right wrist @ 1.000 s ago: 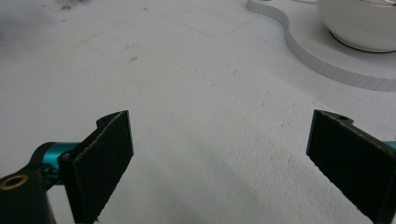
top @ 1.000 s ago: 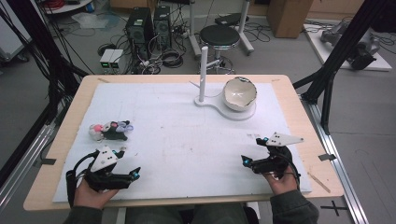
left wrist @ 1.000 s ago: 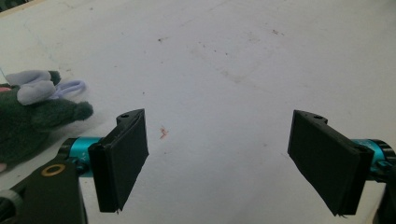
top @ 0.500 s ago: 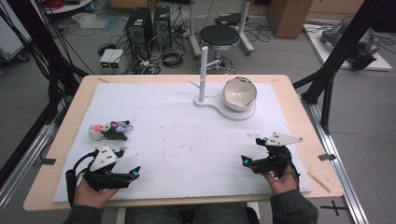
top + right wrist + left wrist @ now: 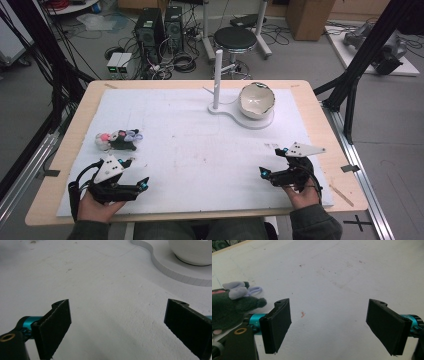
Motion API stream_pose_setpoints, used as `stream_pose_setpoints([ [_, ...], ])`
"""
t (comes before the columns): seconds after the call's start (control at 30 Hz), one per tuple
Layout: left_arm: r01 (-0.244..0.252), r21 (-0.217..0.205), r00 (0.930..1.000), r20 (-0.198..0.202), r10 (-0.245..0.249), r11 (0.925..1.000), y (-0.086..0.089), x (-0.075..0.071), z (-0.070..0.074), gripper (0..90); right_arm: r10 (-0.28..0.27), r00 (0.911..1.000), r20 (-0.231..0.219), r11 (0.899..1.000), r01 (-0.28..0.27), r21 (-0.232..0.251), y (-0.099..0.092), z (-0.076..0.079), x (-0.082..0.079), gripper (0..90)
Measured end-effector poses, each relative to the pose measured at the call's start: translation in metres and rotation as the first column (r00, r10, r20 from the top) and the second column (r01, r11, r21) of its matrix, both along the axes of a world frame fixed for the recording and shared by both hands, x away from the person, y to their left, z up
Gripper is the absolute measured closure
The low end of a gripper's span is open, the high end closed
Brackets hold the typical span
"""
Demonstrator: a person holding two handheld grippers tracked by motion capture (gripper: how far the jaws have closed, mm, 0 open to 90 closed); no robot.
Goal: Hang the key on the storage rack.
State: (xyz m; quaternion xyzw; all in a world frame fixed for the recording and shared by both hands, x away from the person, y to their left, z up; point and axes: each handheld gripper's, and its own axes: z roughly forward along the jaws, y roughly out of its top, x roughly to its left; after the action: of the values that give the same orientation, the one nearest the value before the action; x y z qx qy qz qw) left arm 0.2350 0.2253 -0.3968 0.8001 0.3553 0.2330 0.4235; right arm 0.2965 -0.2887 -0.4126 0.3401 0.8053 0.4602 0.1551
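Observation:
My left gripper (image 5: pixel 138 172) rests near the front left of the white mat, held by a hand, jaws wide apart and empty. Just beyond it lies a small plush toy (image 5: pixel 118 140), dark with pink and lilac parts. In the left gripper view the plush toy (image 5: pixel 229 303) lies beside the left jaw, outside the open left gripper (image 5: pixel 334 327). My right gripper (image 5: pixel 270 161) sits at the front right, also open with nothing in it. In the right gripper view the open right gripper (image 5: pixel 117 327) faces bare mat, with the bowl (image 5: pixel 192 251) ahead to the right.
A white bowl (image 5: pixel 256 99) sits on a flat white base (image 5: pixel 233 112) with an upright post (image 5: pixel 217 77) at the back of the mat. The wooden table edge (image 5: pixel 200 215) runs just in front of both hands. A stool and computer cases stand beyond the table.

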Motion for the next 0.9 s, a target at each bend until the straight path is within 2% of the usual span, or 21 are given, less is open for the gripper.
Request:
stream_pose_setpoints([
  [0.2, -0.005, -0.004, 1.0, 0.008, 0.005, 1.0, 0.002, 0.0, 0.003, 19.9, 0.001, 1.0, 0.002, 1.0, -0.001, -0.002, 0.0, 0.0, -0.001, 6.2],
  [0.23, -0.009, -0.017, 0.9999, 0.012, 0.009, 0.9998, 0.001, 0.0, 0.004, 19.9, 0.001, 1.0, 0.002, 1.0, -0.001, -0.001, 0.0, 0.0, -0.001, 6.2],
  [0.37, -0.009, -0.016, 0.9996, 0.028, 0.01, 0.9998, 0.003, 0.002, 0.01, 19.9, 0.006, 1.0, 0.0, 1.0, -0.006, 0.009, 0.001, 0.001, 0.0, 6.2],
  [0.43, -0.039, -0.058, 0.9972, 0.061, 0.042, 0.9976, 0.006, 0.006, 0.019, 20.0, 0.009, 1.0, 0.0, 1.0, -0.009, 0.003, 0.001, 0.0, 0.0, 6.2],
  [0.47, -0.039, -0.058, 0.9972, 0.061, 0.042, 0.9976, 0.006, 0.006, 0.019, 20.2, 0.009, 1.0, 0.001, 1.0, -0.009, 0.003, 0.001, 0.0, 0.0, 6.2],
  [0.5, -0.048, -0.079, 0.9948, 0.085, 0.055, 0.9957, 0.008, 0.009, 0.024, 20.3, 0.009, 1.0, -0.003, 1.0, -0.009, 0.004, 0.001, 0.0, 0.0, 6.2],
  [0.53, -0.054, -0.081, 0.9937, 0.094, 0.061, 0.9952, 0.009, 0.012, 0.025, 20.2, 0.008, 1.0, -0.002, 1.0, -0.008, 0.003, 0.001, 0.0, 0.0, 6.2],
  [0.57, -0.057, -0.085, 0.9937, 0.092, 0.065, 0.9948, 0.011, 0.015, 0.027, 20.2, 0.008, 1.0, -0.002, 1.0, -0.008, -0.001, 0.001, 0.0, 0.001, 6.2],
  [0.8, -0.076, -0.077, 0.9923, 0.092, 0.083, 0.9942, 0.022, 0.032, 0.035, 20.4, 0.015, 0.9999, -0.004, 1.0, -0.015, -0.005, 0.002, -0.001, 0.003, 6.2],
  [0.83, -0.067, -0.061, 0.9929, 0.094, 0.073, 0.9959, 0.024, 0.036, 0.037, 23.7, 0.013, 0.9999, -0.006, 1.0, -0.013, -0.005, 0.002, -0.001, 0.004, 6.2],
  [0.9, -0.06, -0.032, 0.9942, 0.088, 0.063, 0.9977, 0.028, 0.042, 0.04, 24.1, 0.015, 0.9998, -0.009, 1.0, -0.015, -0.005, 0.002, -0.001, 0.004, 6.2],
])
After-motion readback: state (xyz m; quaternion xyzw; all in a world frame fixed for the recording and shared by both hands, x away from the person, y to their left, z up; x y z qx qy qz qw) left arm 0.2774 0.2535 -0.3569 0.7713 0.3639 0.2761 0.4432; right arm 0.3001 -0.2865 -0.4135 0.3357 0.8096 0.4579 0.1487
